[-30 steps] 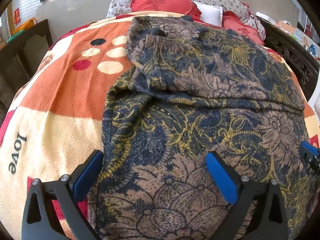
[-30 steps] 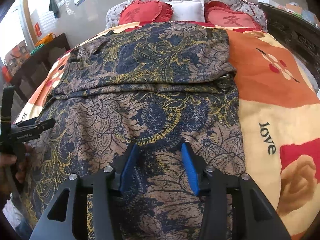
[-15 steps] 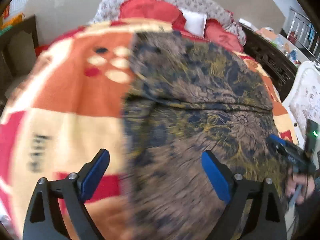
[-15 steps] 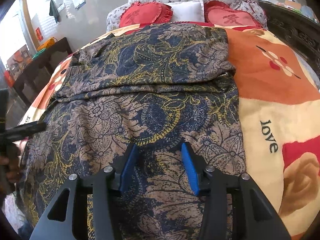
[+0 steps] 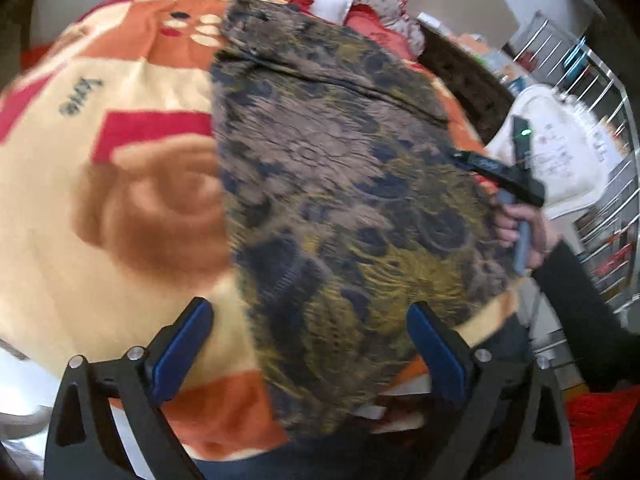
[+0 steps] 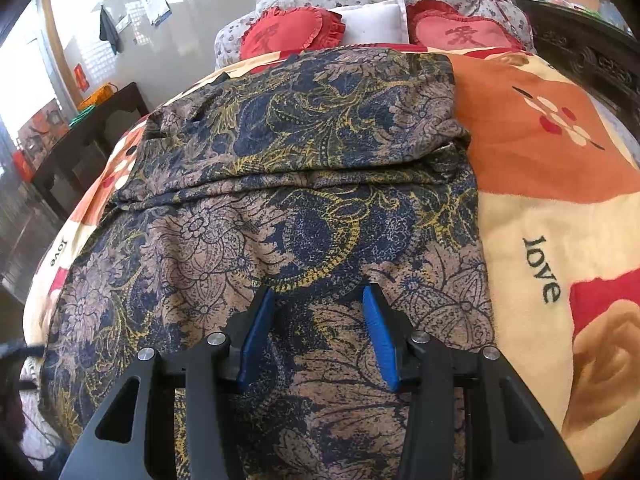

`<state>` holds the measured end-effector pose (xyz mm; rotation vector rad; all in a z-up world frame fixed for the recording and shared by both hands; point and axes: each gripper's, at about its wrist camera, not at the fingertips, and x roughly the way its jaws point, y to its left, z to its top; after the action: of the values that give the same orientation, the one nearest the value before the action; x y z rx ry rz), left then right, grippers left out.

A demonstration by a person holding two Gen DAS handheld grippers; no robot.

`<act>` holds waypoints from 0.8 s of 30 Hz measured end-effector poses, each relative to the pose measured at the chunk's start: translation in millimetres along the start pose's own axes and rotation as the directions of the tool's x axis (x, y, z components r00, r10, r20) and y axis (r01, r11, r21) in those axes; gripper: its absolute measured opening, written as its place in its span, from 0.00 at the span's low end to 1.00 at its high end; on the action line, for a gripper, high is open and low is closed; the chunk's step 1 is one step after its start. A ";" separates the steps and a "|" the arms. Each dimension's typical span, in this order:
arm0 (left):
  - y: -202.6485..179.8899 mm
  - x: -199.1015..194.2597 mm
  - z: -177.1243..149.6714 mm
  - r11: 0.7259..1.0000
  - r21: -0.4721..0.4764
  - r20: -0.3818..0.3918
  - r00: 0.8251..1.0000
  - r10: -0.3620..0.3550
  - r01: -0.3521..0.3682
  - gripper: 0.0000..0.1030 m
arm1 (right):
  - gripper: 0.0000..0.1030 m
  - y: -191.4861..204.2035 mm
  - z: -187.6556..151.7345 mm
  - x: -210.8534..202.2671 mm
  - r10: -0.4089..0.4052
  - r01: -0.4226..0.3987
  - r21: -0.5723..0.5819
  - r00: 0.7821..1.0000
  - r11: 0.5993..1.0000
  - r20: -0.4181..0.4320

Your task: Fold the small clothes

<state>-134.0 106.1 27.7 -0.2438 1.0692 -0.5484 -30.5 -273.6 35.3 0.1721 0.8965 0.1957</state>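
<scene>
A brown, navy and yellow floral garment (image 6: 304, 200) lies spread on the bed blanket (image 6: 540, 184), its far part folded over in a second layer (image 6: 320, 120). My right gripper (image 6: 317, 298) hovers over the garment's near middle, its blue pads apart and no fabric pinched between them. A hand holds it at the garment's right edge in the left wrist view, where the right gripper (image 5: 500, 168) shows side-on. That view is blurred. My left gripper (image 5: 308, 314) stands wide open above the garment's near left edge (image 5: 320, 240), holding nothing.
Two red heart cushions (image 6: 292, 32) and a white pillow (image 6: 374, 20) lie at the bed's head. A dark wooden table (image 6: 92, 124) stands left of the bed, and carved dark furniture (image 6: 580, 56) on the right. A white chair (image 5: 560, 152) and metal rack (image 5: 600, 100) are nearby.
My left gripper has swept sideways toward the bed's near corner and turned; it has nearly left the right wrist view. The right gripper has stayed put with the same gap.
</scene>
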 end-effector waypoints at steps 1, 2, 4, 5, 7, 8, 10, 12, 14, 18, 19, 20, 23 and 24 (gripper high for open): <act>2.1 -1.0 0.2 1.000 -0.021 0.009 1.000 -0.023 0.023 0.98 | 0.63 0.3 0.1 0.1 -0.002 0.002 -0.002 1.000 1.000 0.000; 5.1 -1.1 0.7 0.997 -0.047 0.013 0.998 -0.060 0.060 0.98 | 0.63 -0.4 -0.2 -0.1 -0.002 0.002 -0.002 1.000 1.000 0.000; 9.7 0.1 3.0 0.981 -0.114 0.024 0.987 -0.158 0.160 0.98 | 0.63 -0.9 0.0 0.1 -0.003 0.003 -0.004 1.000 1.000 0.000; 11.3 0.5 3.2 0.971 -0.134 0.023 0.980 -0.197 0.198 0.98 | 0.63 -0.7 -0.2 -0.2 -0.001 0.001 -0.003 1.000 1.000 0.000; 7.5 1.2 3.8 0.961 -0.140 0.007 0.971 -0.241 0.239 0.97 | 0.63 -0.4 -0.2 -0.2 0.001 -0.001 -0.001 1.000 1.000 0.001; 4.2 1.9 2.5 0.961 -0.132 -0.008 0.969 -0.248 0.245 0.97 | 0.63 -0.2 -0.2 -0.2 0.002 -0.002 -0.001 1.000 1.000 0.002; -1.0 2.0 -1.4 0.965 -0.113 -0.029 0.970 -0.241 0.237 0.97 | 0.63 -0.1 -0.4 -0.1 0.001 -0.001 -0.002 1.000 1.000 0.001; -0.7 0.2 -2.5 0.965 -0.103 -0.034 0.969 -0.244 0.239 0.96 | 0.63 -0.3 -0.6 0.2 0.002 -0.002 -0.001 1.000 1.000 0.002; 4.9 0.2 -0.4 0.960 -0.131 -0.022 0.968 -0.252 0.247 0.92 | 0.63 -0.1 -1.0 0.4 0.004 -0.004 0.001 1.000 1.000 0.003; 3.6 5.5 3.9 0.961 -0.142 -0.017 0.970 -0.241 0.237 0.91 | 0.63 -1.4 0.1 -0.1 0.012 -0.012 0.011 1.000 1.000 -0.006; -0.4 5.4 3.6 0.967 -0.122 -0.023 0.973 -0.229 0.224 0.89 | 0.63 -3.2 1.8 -3.8 0.009 -0.008 0.031 1.000 0.999 -0.020; -4.2 4.0 2.6 0.971 -0.100 -0.026 0.975 -0.220 0.217 0.86 | 0.63 -4.1 1.9 -10.9 -0.003 0.005 0.048 0.999 0.999 -0.036; -1.1 1.0 -0.4 0.974 -0.091 -0.023 0.977 -0.211 0.208 0.75 | 0.63 -15.8 -3.7 -58.4 -0.011 0.012 0.066 1.000 0.998 -0.009; 4.3 1.2 -1.3 0.971 -0.107 -0.021 0.976 -0.216 0.212 0.71 | 0.63 -20.6 -8.1 -75.7 -0.022 0.021 0.062 1.000 0.998 0.010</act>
<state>-133.4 109.1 24.3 -0.4470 1.1116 -0.6925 -81.0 -311.2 82.9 0.2202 0.8937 0.1470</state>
